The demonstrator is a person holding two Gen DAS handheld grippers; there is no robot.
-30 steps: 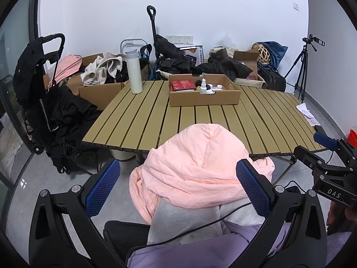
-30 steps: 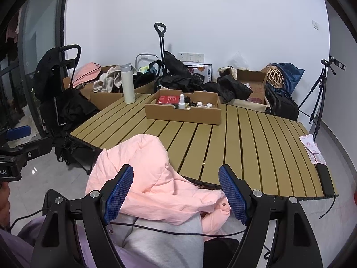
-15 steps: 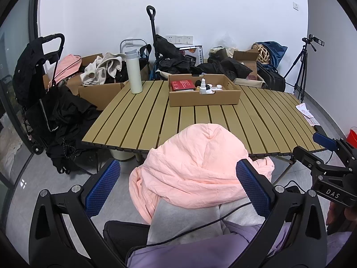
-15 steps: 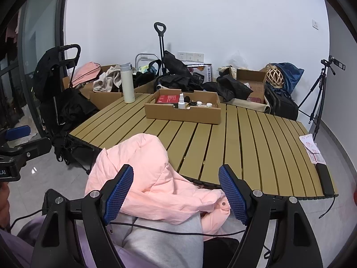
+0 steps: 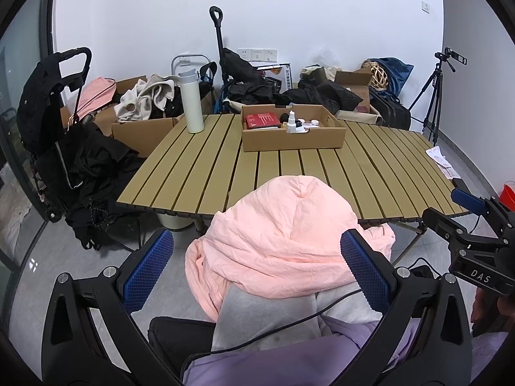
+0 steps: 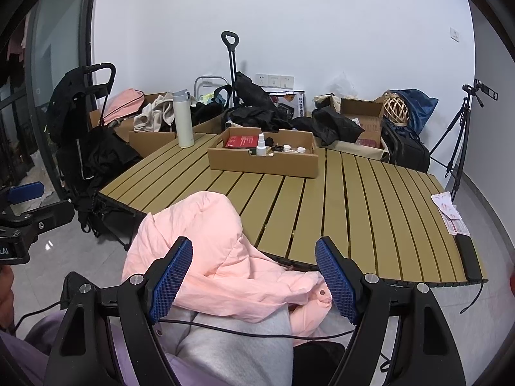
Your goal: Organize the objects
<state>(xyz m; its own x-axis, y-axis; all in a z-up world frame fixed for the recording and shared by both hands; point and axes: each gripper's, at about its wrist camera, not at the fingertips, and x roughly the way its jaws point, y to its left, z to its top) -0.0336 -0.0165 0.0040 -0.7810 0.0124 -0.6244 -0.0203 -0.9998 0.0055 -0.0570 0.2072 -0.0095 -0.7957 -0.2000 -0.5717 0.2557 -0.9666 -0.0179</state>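
**Pink jacket between both sets of jaws, nothing gripped**

Spread wide and empty: left gripper (image 5: 252,270) and right gripper (image 6: 254,281), neither pad pressing on cloth. Bunched just ahead of and below the jaws, on the person's lap: the pink jacket (image 5: 283,241), hood end draped onto the near edge of the slatted table (image 5: 370,167). Long axis roughly away from the jaws, lap to table. About equally near to either gripper; more centred between the left jaws, offset toward the left finger of the right. Farther ahead on the slats, well apart: cardboard tray (image 5: 289,140) and white flask (image 5: 192,104). Beyond, against the white wall: cluttered boxes, dark clothing, a tripod (image 5: 431,103).
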